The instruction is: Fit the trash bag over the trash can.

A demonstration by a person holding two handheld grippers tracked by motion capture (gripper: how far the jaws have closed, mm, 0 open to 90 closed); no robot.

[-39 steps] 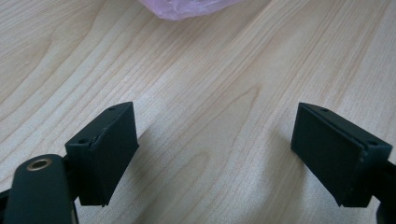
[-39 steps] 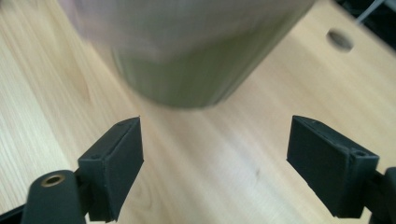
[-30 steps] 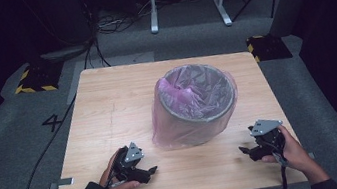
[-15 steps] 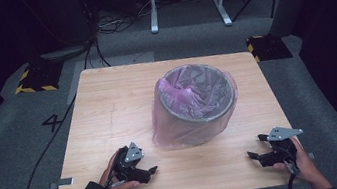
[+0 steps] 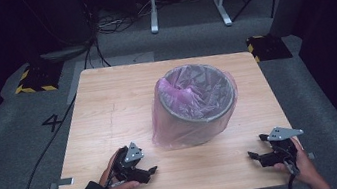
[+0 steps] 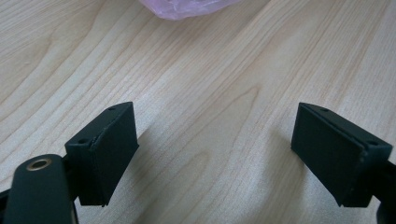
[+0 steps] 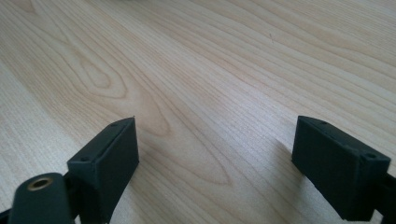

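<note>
From above: both hands rest low on the wooden table point(image 5: 108, 108) at its near edge. The left gripper point(image 5: 151, 170) sits with its jaws apart and nothing between them, and the bin point(image 5: 200, 102), lined with a pink plastic bag point(image 5: 171, 124), stands just ahead of it and slightly to its right, close but not touching. The right gripper point(image 5: 252, 154) is over by the table's near right corner, jaws spread and empty too, with the bin well off ahead and to its left.

Left gripper view now: the left gripper point(image 6: 215, 140) shows two black jaws wide apart over bare wood, a fold of the pink bag point(image 6: 187, 7) just ahead at the top.

Right gripper view: the right gripper point(image 7: 215, 140) has its jaws wide, woodgrain between them.
</note>
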